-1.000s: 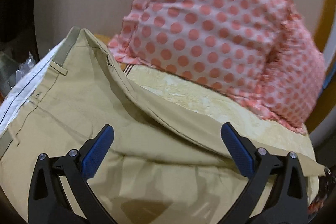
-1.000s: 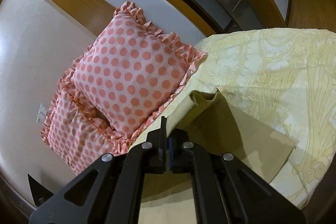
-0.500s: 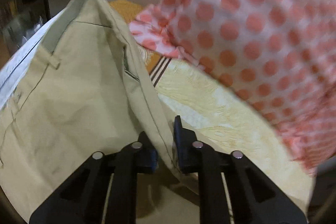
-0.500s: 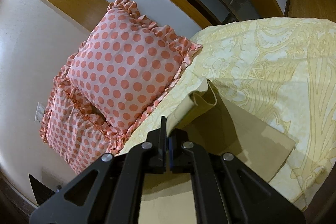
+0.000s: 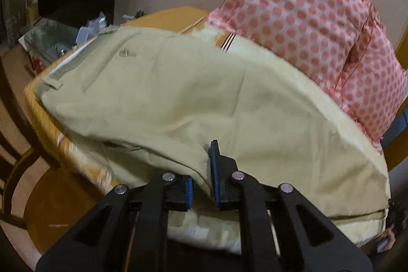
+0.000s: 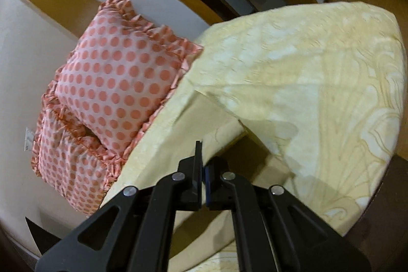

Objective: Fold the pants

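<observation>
On the bed (image 6: 331, 73): khaki pants (image 5: 204, 93), both grippers clamped on them.
Left gripper (image 5: 202, 185) pinches a fold near the crotch; right gripper (image 6: 202, 177) pinches a leg edge. Dotted pillows (image 5: 318, 24) just beyond.

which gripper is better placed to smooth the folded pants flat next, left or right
Probably the left. The left gripper pinches the pants at the near fold edge, with the whole seat and waistband spread ahead of it. The right gripper clamps a far corner near the polka-dot pillows.
</observation>
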